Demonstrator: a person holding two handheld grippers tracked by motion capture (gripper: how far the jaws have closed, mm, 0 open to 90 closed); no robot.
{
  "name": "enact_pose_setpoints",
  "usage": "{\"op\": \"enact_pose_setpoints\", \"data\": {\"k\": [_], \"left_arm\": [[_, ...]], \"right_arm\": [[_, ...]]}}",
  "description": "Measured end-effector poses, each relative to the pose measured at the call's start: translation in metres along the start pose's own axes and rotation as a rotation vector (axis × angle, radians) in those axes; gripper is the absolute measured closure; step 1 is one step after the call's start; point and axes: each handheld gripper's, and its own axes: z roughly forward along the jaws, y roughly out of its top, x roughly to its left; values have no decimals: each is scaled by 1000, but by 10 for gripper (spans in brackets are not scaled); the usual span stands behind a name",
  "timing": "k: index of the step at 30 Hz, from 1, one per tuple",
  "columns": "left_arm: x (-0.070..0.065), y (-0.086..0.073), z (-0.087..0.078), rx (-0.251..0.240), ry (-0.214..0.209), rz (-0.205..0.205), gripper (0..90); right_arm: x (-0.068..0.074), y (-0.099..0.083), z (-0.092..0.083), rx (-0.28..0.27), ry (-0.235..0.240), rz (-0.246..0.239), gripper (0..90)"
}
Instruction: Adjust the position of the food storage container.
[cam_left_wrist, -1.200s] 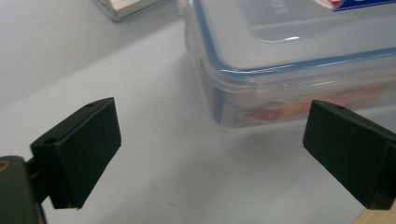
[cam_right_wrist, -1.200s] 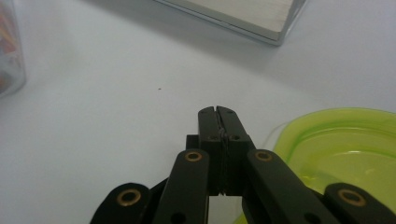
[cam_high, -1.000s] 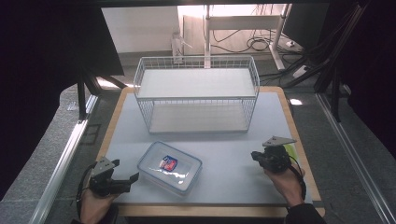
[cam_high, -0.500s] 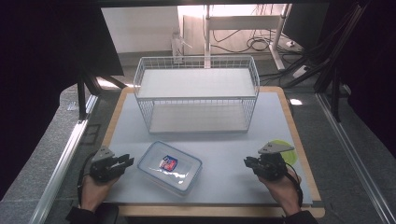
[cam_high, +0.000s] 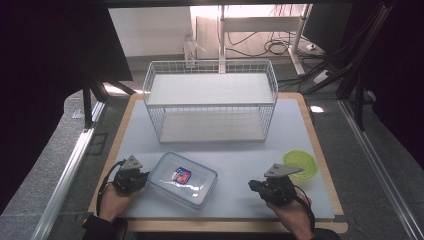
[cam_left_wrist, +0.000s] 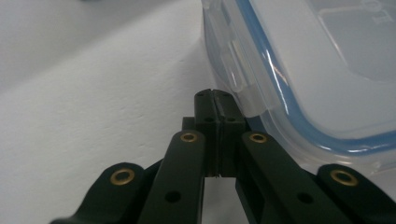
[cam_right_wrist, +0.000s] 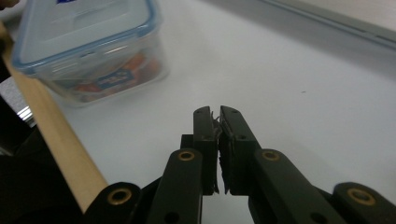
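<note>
Left gripper (cam_left_wrist: 215, 100) just closed, jaws together on nothing, tips beside the clip of the plastic container (cam_high: 183, 178) near the table's front edge (cam_high: 235, 226). Right gripper (cam_right_wrist: 215, 122) shut, empty, bare tabletop around.

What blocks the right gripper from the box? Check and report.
Nothing visible. Bare mat lies between the right gripper and the box; in the right gripper view the mat ahead of its shut jaws runs open up to the box. The green bowl sits on the gripper's far side, away from the box.
</note>
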Motion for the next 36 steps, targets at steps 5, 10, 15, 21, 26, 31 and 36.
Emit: {"op": "enact_pose_setpoints", "data": {"k": [5,10,15,21,26,31,36], "left_arm": [[-15,6,6,13,-21,13,900],[-33,13,13,26,-52,33,900],[-51,18,20,22,-99,34,900],[-62,20,23,24,-113,39,900],[-69,21,24,27,-115,53,900],[-81,22,26,27,-134,65,900],[-86,25,29,26,-137,73,900]], "right_arm": [[11,-2,8,21,36,-6,872],[17,-4,16,44,59,-5,871],[17,-7,23,76,70,16,856],[9,-7,21,73,32,52,882],[1,-5,22,73,-7,67,897],[-13,-2,24,67,-28,92,897],[-28,0,26,58,-25,105,898]]}}
